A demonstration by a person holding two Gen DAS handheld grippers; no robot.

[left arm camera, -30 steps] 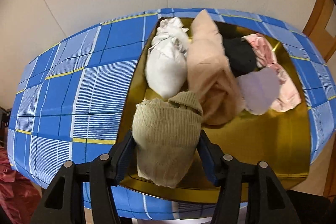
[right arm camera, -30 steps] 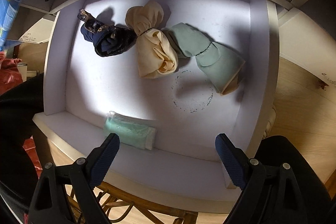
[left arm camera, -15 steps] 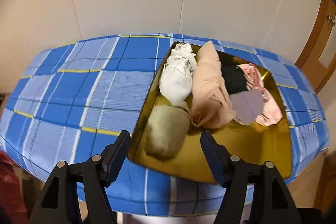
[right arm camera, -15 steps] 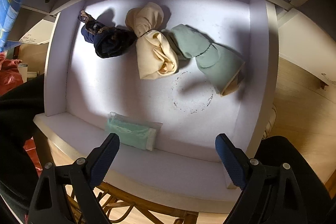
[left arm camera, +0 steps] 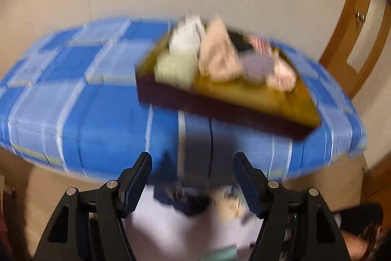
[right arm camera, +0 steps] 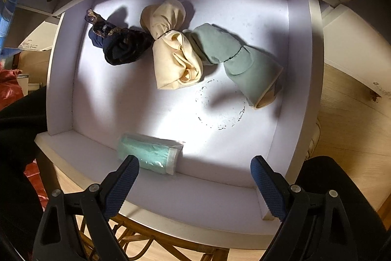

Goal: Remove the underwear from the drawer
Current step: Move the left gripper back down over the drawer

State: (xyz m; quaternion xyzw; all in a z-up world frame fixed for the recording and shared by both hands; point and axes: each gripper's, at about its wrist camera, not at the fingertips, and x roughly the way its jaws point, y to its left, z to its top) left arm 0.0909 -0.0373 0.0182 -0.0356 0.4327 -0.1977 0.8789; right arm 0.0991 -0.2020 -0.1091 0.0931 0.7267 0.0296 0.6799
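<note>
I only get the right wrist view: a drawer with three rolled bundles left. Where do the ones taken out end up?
Observer: In a gold tray that sits on a blue checked cloth.
Operator: How many are in it?
Observer: Several bundles lie at its far end, white, olive, beige and pink among them. The picture is too blurred to count them.
Operator: Is the other tool carrying one?
Observer: No. The left tool is open, with nothing between its fingers.
</note>
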